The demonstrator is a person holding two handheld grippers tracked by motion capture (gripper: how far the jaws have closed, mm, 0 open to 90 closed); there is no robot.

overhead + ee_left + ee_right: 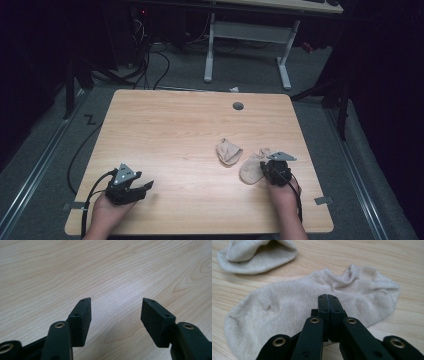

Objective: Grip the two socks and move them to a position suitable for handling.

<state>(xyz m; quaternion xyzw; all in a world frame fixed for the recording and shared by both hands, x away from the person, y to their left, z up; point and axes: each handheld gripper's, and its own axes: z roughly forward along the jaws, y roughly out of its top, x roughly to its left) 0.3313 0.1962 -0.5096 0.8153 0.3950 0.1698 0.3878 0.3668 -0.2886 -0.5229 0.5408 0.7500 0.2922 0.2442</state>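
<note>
Two socks on our table

On the table (pixel 165 130) we see the flat sock (pixel 287 315) at the right, the bunched sock (pixel 228 151) just left and behind it, apart.

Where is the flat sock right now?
In the high view, the flat sock lies on the right side of the table, just under the right tongs, with the bunched-up sock beside it toward the middle.

Two beige socks (pixel 229 151) (pixel 251 169), two hand-held grippers (pixel 142 189) (pixel 268 167), one table (pixel 165 130).
</note>
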